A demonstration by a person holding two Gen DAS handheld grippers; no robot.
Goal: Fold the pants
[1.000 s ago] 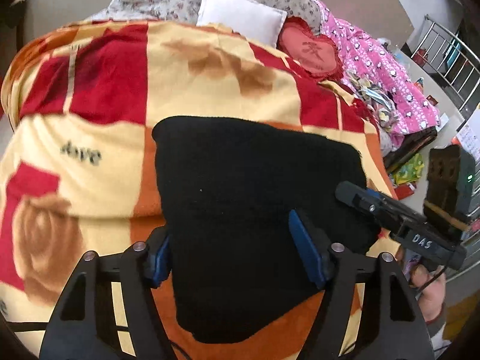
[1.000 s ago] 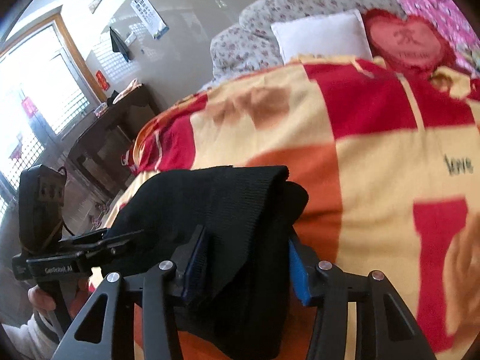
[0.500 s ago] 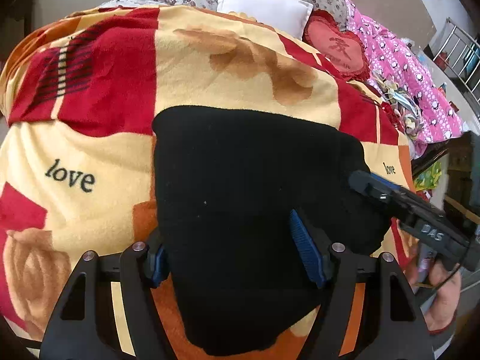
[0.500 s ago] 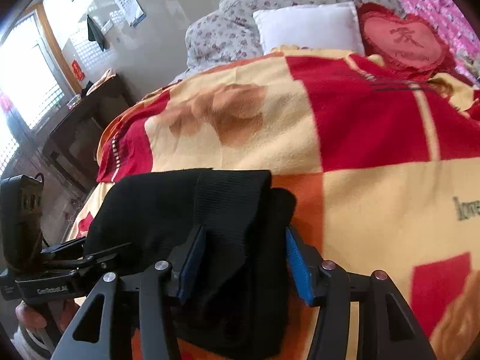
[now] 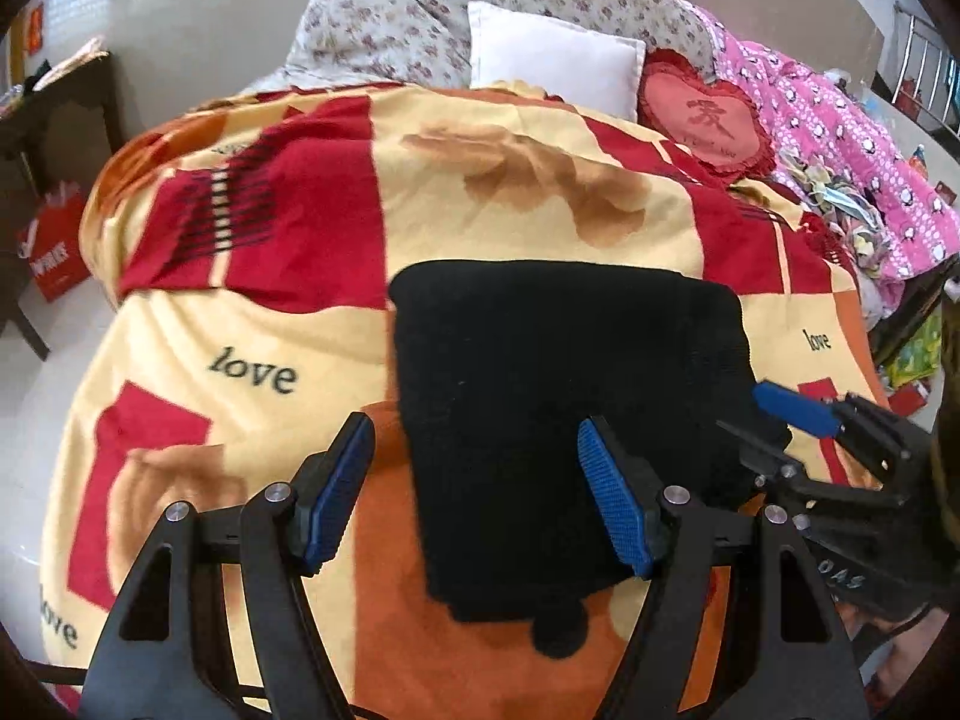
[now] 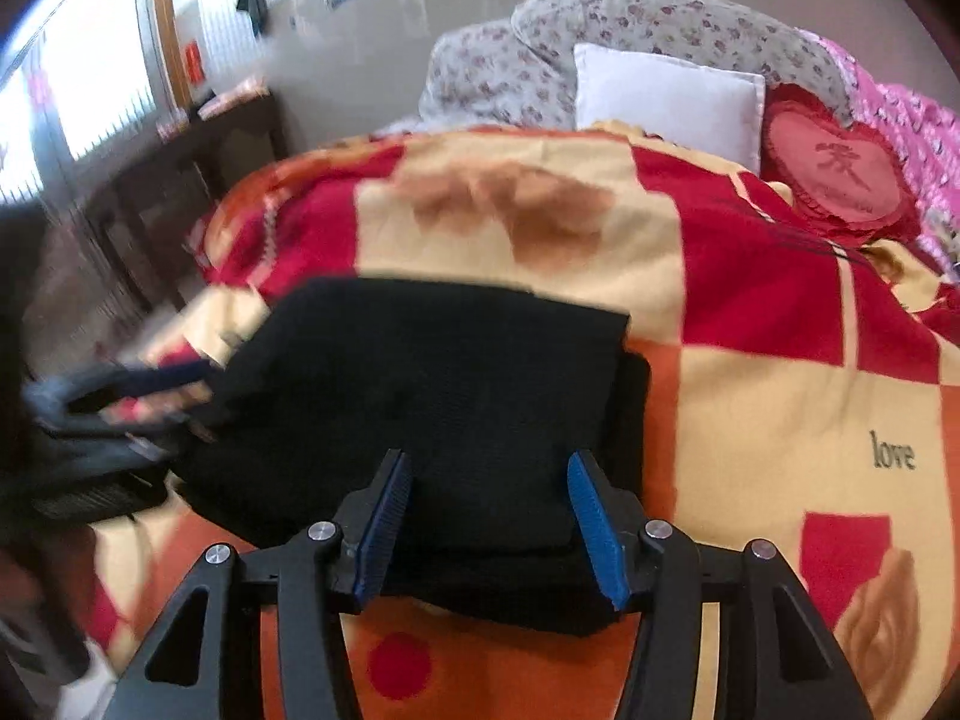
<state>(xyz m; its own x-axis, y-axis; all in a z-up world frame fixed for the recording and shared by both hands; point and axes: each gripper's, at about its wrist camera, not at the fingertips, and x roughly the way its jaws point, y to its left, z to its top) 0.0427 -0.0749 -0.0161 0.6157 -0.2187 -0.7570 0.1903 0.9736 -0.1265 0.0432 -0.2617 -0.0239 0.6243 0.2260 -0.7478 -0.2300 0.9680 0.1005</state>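
Both of my tools have let go since a second ago: my left tool point(image 5: 474, 492), which straddled the near corner of the pants, now stands spread with its left pad off the cloth, over the blanket point(image 5: 252, 324), and only its right pad above the black fabric. My right tool point(image 6: 492, 525) is opening, the thick edge of the pants point(image 6: 432, 384) sitting between its pads but, as far as I can judge, no longer pinched. Ahead of both tools the pants lie as a compact black rectangle on the bed, folded over themselves, with a small lobe sticking out at the edge nearest my left tool. To finish well, I judge I should draw both tools straight back without dragging the top layer, then tuck that lobe under so the stack stays square.
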